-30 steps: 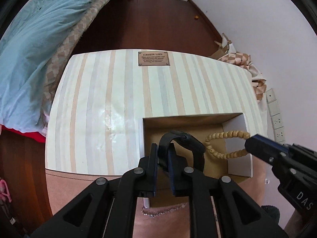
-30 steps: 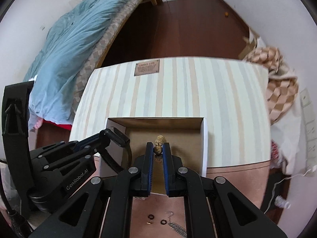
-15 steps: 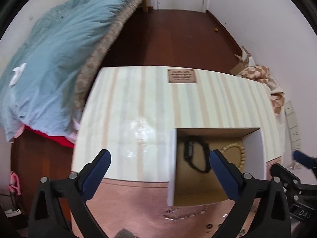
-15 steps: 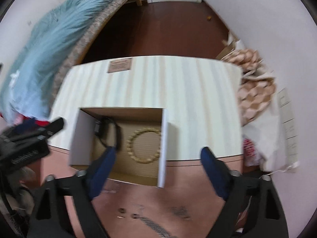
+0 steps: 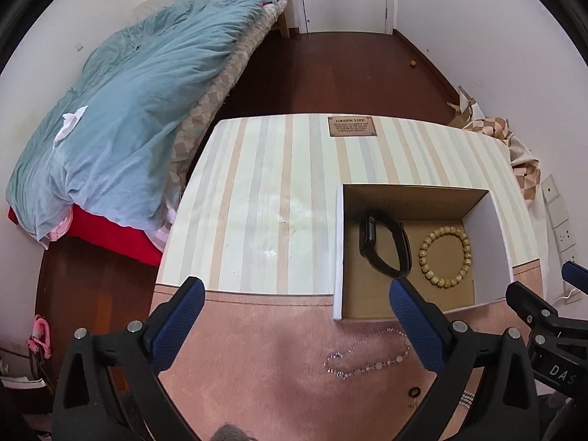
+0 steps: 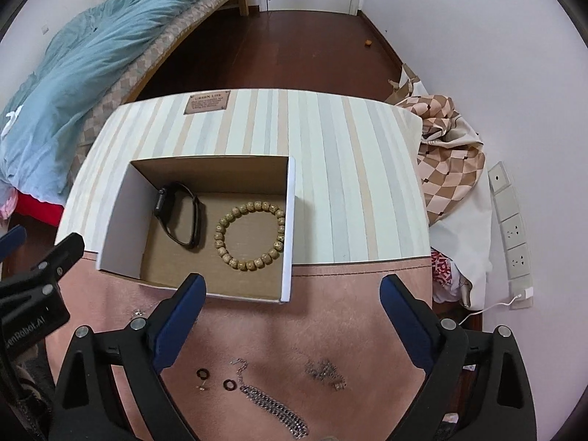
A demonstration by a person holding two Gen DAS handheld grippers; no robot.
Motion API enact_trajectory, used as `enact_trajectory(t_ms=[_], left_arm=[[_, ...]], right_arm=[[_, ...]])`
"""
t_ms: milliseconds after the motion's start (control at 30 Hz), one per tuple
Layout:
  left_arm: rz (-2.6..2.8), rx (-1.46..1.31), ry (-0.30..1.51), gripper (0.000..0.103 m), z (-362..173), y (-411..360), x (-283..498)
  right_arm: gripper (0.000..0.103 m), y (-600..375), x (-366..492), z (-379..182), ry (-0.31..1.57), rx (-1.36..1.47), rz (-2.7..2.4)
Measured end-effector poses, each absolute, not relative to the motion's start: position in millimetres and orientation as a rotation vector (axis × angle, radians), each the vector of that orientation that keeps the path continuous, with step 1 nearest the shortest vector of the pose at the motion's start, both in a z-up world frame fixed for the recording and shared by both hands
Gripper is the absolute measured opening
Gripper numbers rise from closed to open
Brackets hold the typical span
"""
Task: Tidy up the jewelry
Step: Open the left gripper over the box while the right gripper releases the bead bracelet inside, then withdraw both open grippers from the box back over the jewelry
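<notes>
An open cardboard box [image 5: 492, 242] [image 6: 290, 228] stands on the striped table. Inside it lie a black watch [image 5: 384, 244] [image 6: 180, 217] on the left and a wooden bead bracelet [image 5: 444, 251] [image 6: 250, 235] on the right. My left gripper [image 5: 294, 308] is open and empty, above the pink cloth in front of the box. My right gripper [image 6: 290, 301] is open and empty, above the box's near edge. A thin silver chain [image 5: 367, 356] lies on the cloth before the box. A thick silver chain [image 6: 275, 409], two dark rings [image 6: 215, 378] and a small tangled chain [image 6: 323, 369] lie nearer.
The table top [image 5: 264, 198] is striped with a brown plaque [image 5: 352, 126]. A pink cloth [image 6: 330, 323] covers its near part. A bed with a blue duvet [image 5: 128, 110] is at the left. Checked fabric [image 6: 444, 154] and wall sockets [image 6: 514, 235] are at the right.
Both grippers opened, letting go of the watch and the bead bracelet, which now lie in the box. Both grippers then drew back and up from the box.
</notes>
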State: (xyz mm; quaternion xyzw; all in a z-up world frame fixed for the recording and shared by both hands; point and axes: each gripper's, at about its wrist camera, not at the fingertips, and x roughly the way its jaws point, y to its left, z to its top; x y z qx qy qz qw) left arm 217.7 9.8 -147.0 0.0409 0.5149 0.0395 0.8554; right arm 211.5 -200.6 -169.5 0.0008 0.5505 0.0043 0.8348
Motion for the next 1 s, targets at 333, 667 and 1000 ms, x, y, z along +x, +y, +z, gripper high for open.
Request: enact_trajectory(t_ms=[333, 667, 1000], left_arm=[[0.114, 0.077, 0.994, 0.103, -106, 15, 174], [0.092, 0.089, 0.911, 0.103, -63, 16, 128], [0.136, 0.105, 0.985, 0.103, -104, 25, 99]], right_arm=[[0.097, -195, 172, -123, 1.059, 0.025, 0.017], [0.097, -192, 121, -75, 0.964, 0.078, 0.050], [0.097, -223, 88, -125, 1.091, 0.192, 0.016]])
